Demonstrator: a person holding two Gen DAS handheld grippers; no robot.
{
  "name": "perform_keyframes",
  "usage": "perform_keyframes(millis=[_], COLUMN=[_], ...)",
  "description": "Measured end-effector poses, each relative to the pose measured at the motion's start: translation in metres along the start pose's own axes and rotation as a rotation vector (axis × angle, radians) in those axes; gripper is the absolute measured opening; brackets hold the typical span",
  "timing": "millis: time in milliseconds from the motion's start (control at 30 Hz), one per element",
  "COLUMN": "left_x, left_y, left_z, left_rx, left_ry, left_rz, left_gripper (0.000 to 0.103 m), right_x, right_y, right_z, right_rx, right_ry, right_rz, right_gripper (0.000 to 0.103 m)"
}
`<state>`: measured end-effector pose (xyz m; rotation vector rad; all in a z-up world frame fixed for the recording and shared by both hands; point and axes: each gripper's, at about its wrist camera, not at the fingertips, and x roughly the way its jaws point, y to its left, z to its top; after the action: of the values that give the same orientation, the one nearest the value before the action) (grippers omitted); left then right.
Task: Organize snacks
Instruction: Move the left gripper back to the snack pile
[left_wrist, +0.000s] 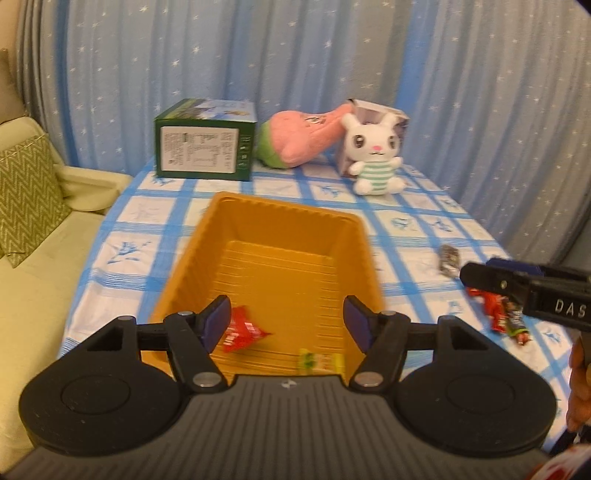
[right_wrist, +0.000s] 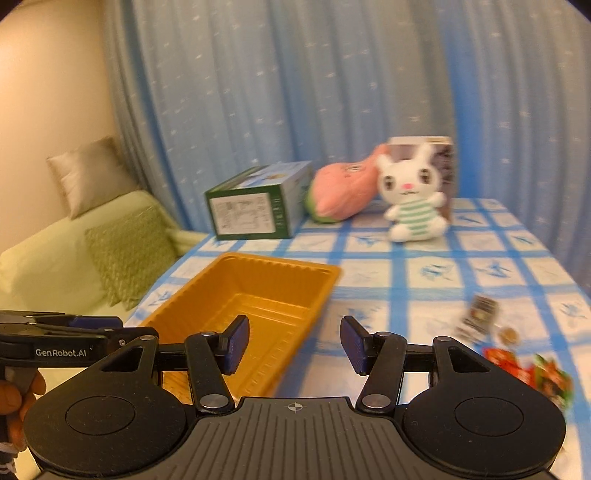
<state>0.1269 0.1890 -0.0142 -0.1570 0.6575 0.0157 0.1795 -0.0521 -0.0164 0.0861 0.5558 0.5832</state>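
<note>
Tray (left_wrist: 291, 236): orange plastic, on the table (left_wrist: 147, 229); holds a red packet (left_wrist: 242, 330) and a yellow-green packet (left_wrist: 321, 362).
Loose snacks: dark packet (left_wrist: 448, 260) and red packets (left_wrist: 496, 314) on the cloth, right of the tray.
Left hand-held gripper (left_wrist: 286, 321): above the tray's near end, jaws moderately apart, nothing between them.
Right hand-held gripper (right_wrist: 293, 345): jaws moderately apart, empty, between tray and loose snacks.
Handling: judged light, thin, crinkly, slippery film; contents possibly crushable.
Grip point: pinch across the packet's middle, gently; crimped ends may slip.
</note>
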Motion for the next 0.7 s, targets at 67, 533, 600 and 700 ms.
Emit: perform_keyframes(millis=[67, 533, 600, 700], left_x=[-0.007, -0.042, -0.045, -0.045], left_y=[-0.013, -0.121, -0.135, -0.153], left_z=[-0.002, -0.021, -0.023, -0.026], left_rx=[0.004, 0.094, 0.113, 0.135], left_ry=[-0.009, -0.006, -0.006, -0.005], left_rz=[-0.017, -0.138, -0.156, -0.182], left_gripper=[0.064, 0.066, 0.066, 0.069], right_x=[-0.017, -0.135, -0.147, -0.163], right_y=[-0.006, -0.061, -0.065, -0.072], right_z=[-0.006, -0.036, -0.039, -0.041], right_rx=[0.023, 0.164, 0.178, 0.190], right_ry=[-0.001, -0.023, -0.031, -0.042], right_rz=[-0.033, -0.253, -0.271, -0.295], right_gripper=[0.055, 0.055, 0.055, 0.055])
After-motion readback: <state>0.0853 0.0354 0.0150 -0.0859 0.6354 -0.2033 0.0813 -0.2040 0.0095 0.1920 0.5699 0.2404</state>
